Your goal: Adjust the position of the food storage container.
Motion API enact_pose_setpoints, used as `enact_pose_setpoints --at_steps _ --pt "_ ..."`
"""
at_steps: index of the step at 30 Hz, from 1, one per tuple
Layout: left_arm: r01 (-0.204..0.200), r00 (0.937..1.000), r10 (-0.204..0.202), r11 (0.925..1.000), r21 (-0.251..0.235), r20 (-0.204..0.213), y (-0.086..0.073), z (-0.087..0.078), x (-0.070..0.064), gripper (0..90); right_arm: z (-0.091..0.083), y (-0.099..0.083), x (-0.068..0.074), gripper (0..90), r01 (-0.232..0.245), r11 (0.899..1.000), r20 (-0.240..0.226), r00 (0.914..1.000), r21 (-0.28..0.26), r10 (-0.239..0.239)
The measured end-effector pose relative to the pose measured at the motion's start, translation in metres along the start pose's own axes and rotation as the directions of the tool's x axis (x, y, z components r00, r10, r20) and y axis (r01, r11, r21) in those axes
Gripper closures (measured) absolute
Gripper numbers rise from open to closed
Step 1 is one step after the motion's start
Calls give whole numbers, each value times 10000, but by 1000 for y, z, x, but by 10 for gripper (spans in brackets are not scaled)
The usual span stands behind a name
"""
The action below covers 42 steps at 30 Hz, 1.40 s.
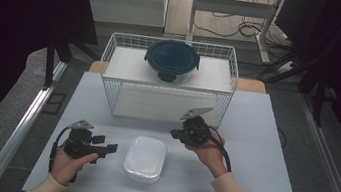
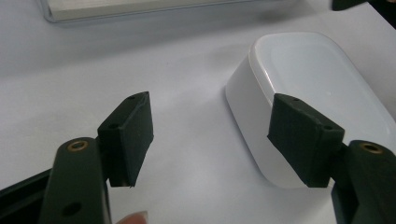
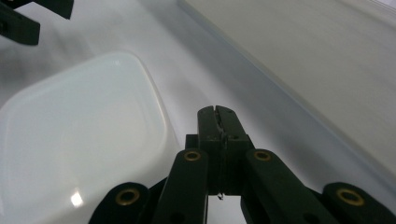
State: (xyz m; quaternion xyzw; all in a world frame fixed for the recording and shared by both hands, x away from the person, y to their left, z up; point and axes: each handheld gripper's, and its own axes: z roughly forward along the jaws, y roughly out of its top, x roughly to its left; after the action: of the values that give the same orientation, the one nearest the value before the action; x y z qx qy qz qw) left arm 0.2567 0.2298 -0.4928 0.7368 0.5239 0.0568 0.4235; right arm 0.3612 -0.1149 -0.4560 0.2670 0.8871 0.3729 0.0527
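Two grippers flanking one white lidded container (image 1: pixel 145 158) on the grey table (image 1: pixel 263 139), near the front edge, well apart from the wire basket (image 1: pixel 113 57) behind it; inside that basket, on its raised shelf, a round dish with a dark lid (image 1: pixel 172 60).

Left gripper (image 1: pixel 111 147): jaws spread wide, pads (image 2: pixel 130 135) level with the container's near side wall, not touching; right gripper (image 1: pixel 175 134): jaws pressed together on nothing, tips just beside the container's far corner.

Handling, as judged: probably light thin plastic; walls likely to flex under a hard squeeze; glossy, rounded surfaces, so prone to slipping; lid possibly loose.

Recommended hold: across the short width, pads flat on the straight side walls just under the lid rim (image 2: pixel 261 88), away from the rounded corners; moderate pressure only; lift kept level; contents not visible, so weight uncertain.
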Motion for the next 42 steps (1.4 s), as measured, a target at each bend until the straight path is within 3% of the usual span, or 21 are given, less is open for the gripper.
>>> enact_pose_setpoints --at_steps 5,7,10,13,19,26,31,36,42 --pt "49 10000 -49 10000 57 60 0 2 -1 301 -31 -37 -5 887 -912 9949 186 9956 -434 920" --pt "56 9999 -56 9999 84 92 0 2 -2 299 -40 -50 -5 855 -1363 9882 142 9904 -699 1376" --pt "75 9999 -76 9999 85 126 0 3 -2 296 -49 -65 -2 662 -2055 9714 9 9783 -1189 2070" --pt "104 9998 -105 9999 78 152 0 3 -3 294 -53 -75 4 455 -2451 9557 203 9676 -1628 2516" --pt "160 9994 -161 9999 26 319 0 2 -3 289 -57 -84 8 281 -3277 9283 -81 9434 -1755 3315" --pt "262 9985 -261 9997 -15 474 1 -2 -1 291 -61 -93 12 236 -3259 9263 209 9418 -1889 3356" --pt "273 9982 -272 9996 -10 537 1 -2 -1 289 -67 -96 11 216 -3485 9125 168 9327 -2145 3602" --pt "234 9981 -230 9997 -77 565 2 -4 -3 291 -67 -98 10 208 -3905 8950 -120 9175 -2155 3975" --pt "299 9979 -287 9994 -199 578 2 -8 -2 288 -67 -95 13 191 -3989 8894 -351 9151 -2231 4016"
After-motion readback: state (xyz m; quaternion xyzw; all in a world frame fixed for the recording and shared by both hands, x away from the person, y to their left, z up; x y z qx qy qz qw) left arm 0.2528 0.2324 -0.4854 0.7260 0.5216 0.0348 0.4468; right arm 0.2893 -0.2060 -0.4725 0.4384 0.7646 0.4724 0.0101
